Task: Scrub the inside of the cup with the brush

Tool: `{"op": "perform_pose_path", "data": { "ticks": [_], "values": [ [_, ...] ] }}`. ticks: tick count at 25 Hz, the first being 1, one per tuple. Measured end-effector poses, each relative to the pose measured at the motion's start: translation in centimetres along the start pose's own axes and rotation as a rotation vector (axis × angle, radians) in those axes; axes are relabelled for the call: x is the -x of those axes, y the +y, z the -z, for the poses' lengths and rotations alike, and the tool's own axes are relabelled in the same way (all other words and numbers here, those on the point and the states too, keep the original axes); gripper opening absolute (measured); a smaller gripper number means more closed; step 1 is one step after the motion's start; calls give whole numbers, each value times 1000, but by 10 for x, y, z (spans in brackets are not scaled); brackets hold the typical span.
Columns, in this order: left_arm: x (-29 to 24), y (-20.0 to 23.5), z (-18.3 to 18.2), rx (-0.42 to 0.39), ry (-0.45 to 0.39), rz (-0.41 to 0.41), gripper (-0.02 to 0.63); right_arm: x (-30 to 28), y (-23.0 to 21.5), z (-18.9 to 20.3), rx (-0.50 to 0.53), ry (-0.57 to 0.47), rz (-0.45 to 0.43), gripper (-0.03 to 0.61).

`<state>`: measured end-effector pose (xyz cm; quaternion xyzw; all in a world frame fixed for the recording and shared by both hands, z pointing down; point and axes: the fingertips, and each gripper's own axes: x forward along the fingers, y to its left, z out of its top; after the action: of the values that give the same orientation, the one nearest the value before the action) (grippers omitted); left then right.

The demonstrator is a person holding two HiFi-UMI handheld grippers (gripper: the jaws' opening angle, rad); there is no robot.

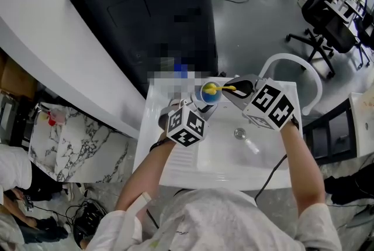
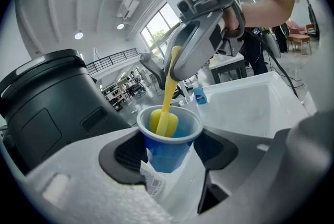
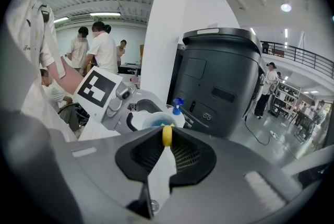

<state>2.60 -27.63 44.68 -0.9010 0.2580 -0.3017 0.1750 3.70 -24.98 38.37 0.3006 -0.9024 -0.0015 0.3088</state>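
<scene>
Blue cup (image 1: 211,93) gripped in my left tool (image 2: 169,152), right tool (image 3: 166,150) clamping the brush (image 2: 164,119); I'd press it, seemingly mid-depth, wallward.

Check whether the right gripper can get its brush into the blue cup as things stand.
Probably yes: the left gripper holds the blue cup upright, mouth uncovered, and the yellow brush in the right gripper already has its head inside.

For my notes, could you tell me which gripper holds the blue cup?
The left gripper clamps the cup; the right gripper holds the yellow brush.
</scene>
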Motion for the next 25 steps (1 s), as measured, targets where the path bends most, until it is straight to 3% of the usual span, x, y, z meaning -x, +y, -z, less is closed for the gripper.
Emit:
{"op": "perform_pose_path", "data": {
  "ticks": [25],
  "values": [
    [-2, 3, 9, 13, 22, -12, 291, 0, 20, 10, -32, 5, -56, 35]
  ]
}}
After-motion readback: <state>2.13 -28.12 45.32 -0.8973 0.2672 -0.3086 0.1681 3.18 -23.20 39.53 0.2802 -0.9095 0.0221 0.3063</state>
